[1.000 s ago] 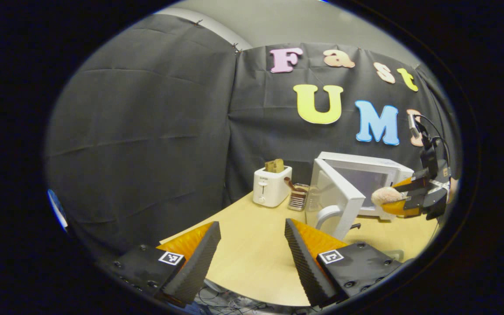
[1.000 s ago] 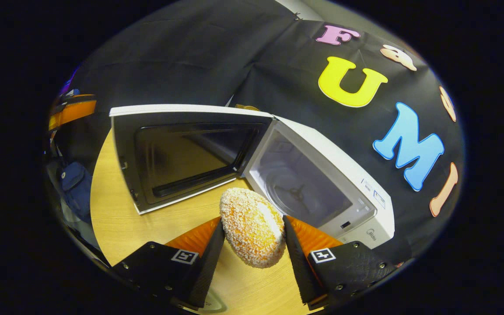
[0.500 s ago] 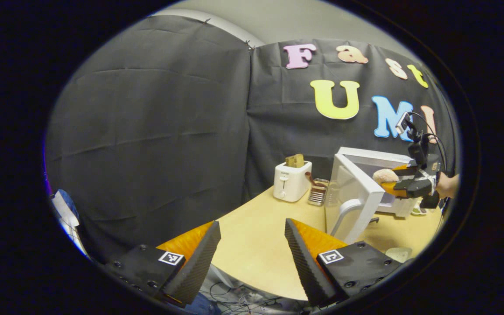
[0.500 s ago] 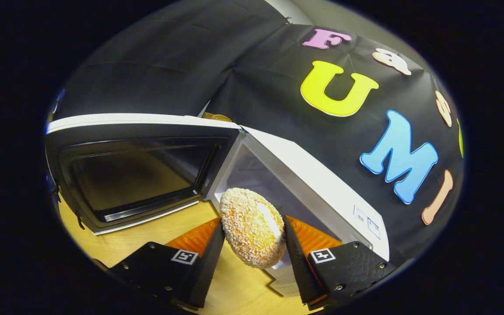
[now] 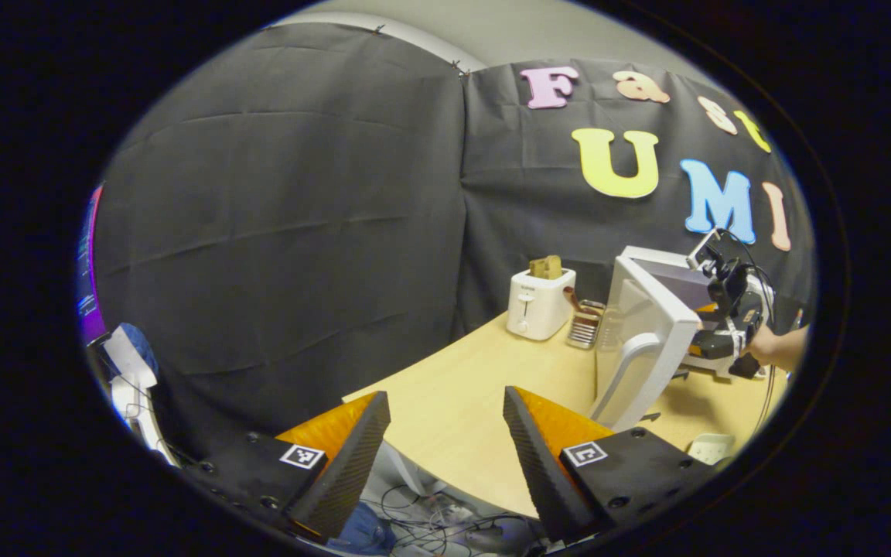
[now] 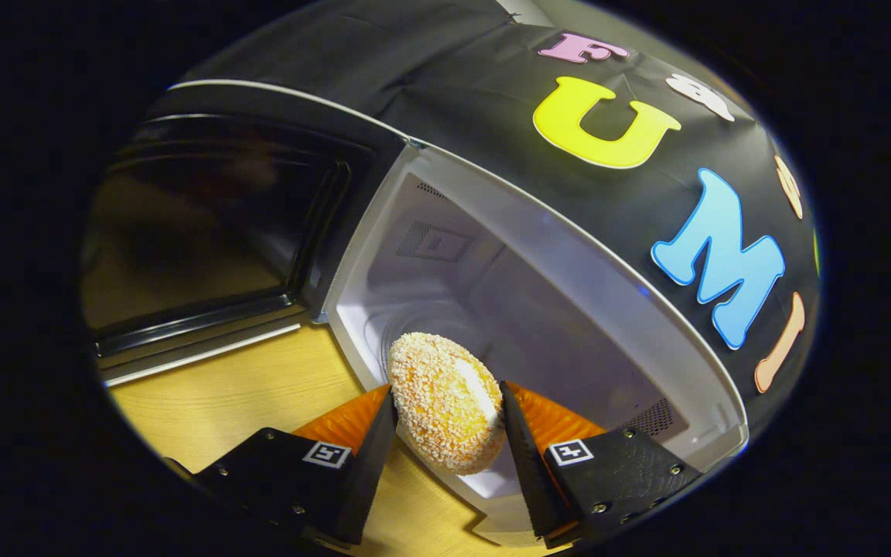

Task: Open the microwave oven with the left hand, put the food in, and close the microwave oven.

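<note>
Black cloth wall point(image 5: 283, 232), pale wood table point(image 5: 476, 387), grey ceiling point(image 5: 554, 31), cables below point(image 5: 445, 518)

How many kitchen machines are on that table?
2: a white toaster near the back wall, and beside it a microwave with its door open. Others may be hidden behind the door.

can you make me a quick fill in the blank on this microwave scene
1. The microwave door is swung ____.
2. The right tool is shut on a crumb-coated ____.
3. The left tool is open and holds ____.
4. Beside the microwave, a white ____ has bread in its slot.

Missing words: open; bun; nothing; toaster
</note>
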A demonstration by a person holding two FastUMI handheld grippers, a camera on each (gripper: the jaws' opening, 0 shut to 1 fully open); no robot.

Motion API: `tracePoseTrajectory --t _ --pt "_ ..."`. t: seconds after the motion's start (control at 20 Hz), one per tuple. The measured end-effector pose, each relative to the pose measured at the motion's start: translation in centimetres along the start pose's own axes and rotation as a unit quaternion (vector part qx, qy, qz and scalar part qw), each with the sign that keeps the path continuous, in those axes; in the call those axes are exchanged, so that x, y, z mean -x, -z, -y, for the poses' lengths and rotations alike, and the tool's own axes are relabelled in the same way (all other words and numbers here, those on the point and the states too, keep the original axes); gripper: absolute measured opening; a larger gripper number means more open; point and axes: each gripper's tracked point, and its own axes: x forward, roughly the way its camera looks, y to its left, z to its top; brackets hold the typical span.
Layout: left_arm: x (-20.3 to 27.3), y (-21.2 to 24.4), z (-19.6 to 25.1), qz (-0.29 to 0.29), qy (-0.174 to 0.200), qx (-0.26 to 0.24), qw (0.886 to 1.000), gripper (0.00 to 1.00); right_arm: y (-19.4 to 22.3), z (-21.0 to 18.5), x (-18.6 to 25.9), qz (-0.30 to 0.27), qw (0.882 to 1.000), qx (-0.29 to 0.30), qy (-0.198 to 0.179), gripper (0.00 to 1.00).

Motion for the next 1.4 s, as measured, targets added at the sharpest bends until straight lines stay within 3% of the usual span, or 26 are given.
tracePoseTrajectory --t 0.35,0.55,0.6,0.85,1.1,1.4 --pt "0.3 1.3 0.0 -0.025 -0.019 -0.006 0.999 0.95 1.4 0.7 -3.9 0.003 0.999 0.014 0.045 0.78" --pt "-0.6 1.2 1.4 -0.023 0.003 -0.012 1.0 0.96 0.9 1.2 -3.1 0.0 0.998 0.037 0.057 0.89" --pt "-1.0 1.0 1.9 -0.018 0.012 -0.013 1.0 0.95 0.2 1.4 -2.3 0.004 0.998 0.037 0.057 0.98" --pt "-3.0 -0.8 5.8 0.008 0.079 -0.033 0.996 0.98 -2.5 0.9 4.3 0.031 0.998 -0.026 0.04 0.98" --pt "-5.3 -1.3 10.7 0.03 0.161 -0.054 0.985 0.96 -4.8 2.3 13.3 0.067 0.994 -0.068 0.058 0.98" --pt "-8.4 -1.0 13.4 0.034 0.21 -0.064 0.975 0.97 -4.4 2.3 23.0 0.079 0.972 -0.195 0.103 0.97"
